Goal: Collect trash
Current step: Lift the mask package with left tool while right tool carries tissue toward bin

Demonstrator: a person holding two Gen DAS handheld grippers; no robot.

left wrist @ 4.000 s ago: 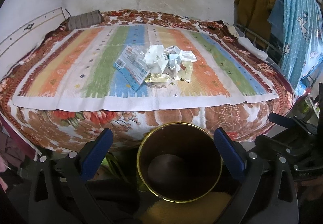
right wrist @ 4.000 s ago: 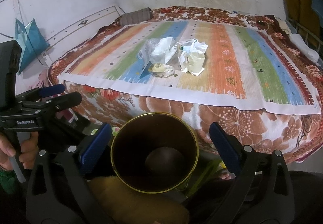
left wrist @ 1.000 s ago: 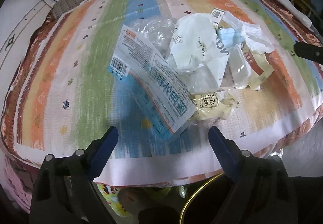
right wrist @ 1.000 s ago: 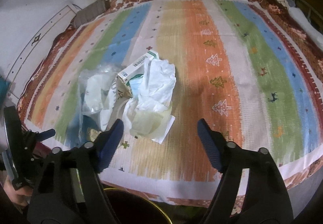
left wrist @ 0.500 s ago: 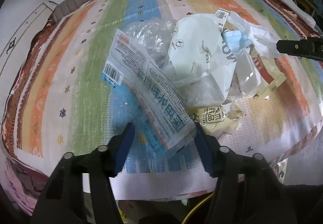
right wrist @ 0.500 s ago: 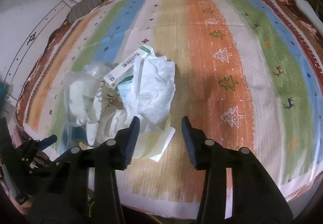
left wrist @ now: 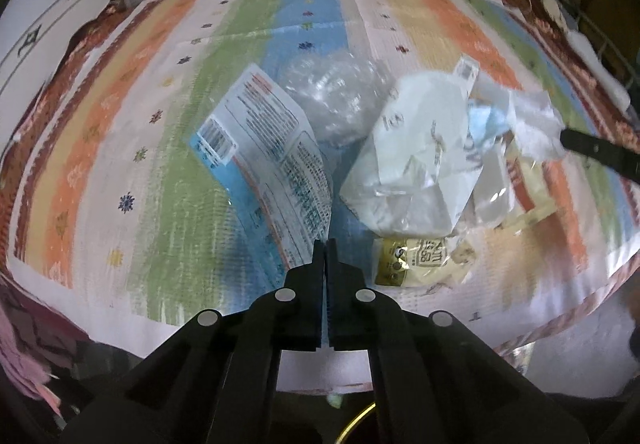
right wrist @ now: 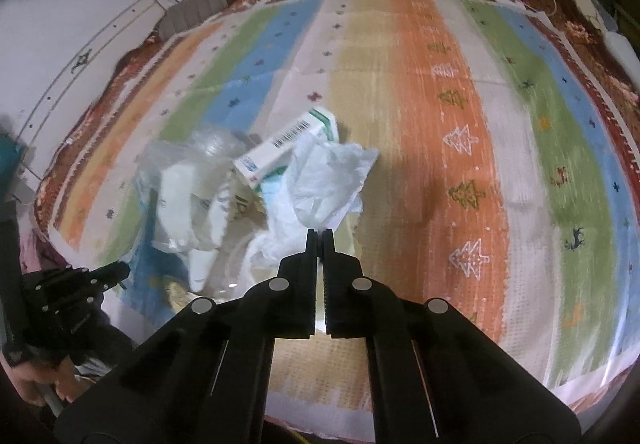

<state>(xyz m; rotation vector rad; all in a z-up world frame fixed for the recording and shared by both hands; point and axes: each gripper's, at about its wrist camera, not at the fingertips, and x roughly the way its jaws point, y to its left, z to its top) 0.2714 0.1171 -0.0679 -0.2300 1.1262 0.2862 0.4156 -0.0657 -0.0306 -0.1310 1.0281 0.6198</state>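
A gold rim (left wrist: 356,424) of a round bin peeks in at the bottom edge of the left wrist view, below the bed's edge; what lies inside it cannot be seen. The trash sits in a loose heap on the striped blanket (left wrist: 168,180) that covers the bed: a blue-and-white printed plastic package (left wrist: 260,148), a crumpled clear plastic wrap (left wrist: 332,100), a white plastic bag (left wrist: 416,164), a yellow snack wrapper (left wrist: 416,260) and, in the right wrist view, a small white carton with a barcode (right wrist: 288,144) lying against a crumpled white tissue (right wrist: 328,180). The left gripper (left wrist: 325,244) has just been closing and its jaws now stand pressed together, pinching the near corner of the blue-and-white package. The right gripper (right wrist: 319,234) has likewise just been closing; its jaws are clenched on the near lower edge of the white tissue, a sliver of which shows between the pads. A hand (right wrist: 28,388) grips the other tool's handle at the lower left of the right wrist view.
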